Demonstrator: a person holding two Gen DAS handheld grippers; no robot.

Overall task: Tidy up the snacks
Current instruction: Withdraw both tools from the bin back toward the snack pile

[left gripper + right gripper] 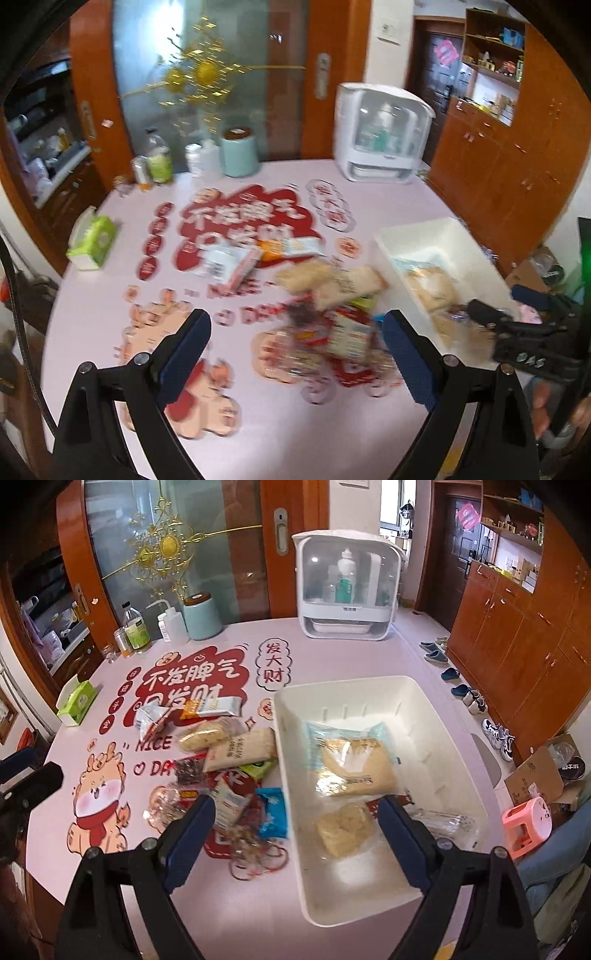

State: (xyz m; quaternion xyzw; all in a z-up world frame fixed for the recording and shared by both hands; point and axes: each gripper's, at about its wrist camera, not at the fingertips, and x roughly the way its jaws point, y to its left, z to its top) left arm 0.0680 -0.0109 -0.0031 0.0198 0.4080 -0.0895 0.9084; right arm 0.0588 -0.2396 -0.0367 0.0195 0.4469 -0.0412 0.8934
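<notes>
Snacks [332,295] blur together beside white bin [436,236].

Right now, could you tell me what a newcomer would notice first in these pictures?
Probably the white plastic bin on the pink table, already holding a few snack packets. Just left of it lies a loose pile of snack packets over the table's bold red lettering and cartoon print. At the table's far edge stands a white bottle cabinet.
</notes>
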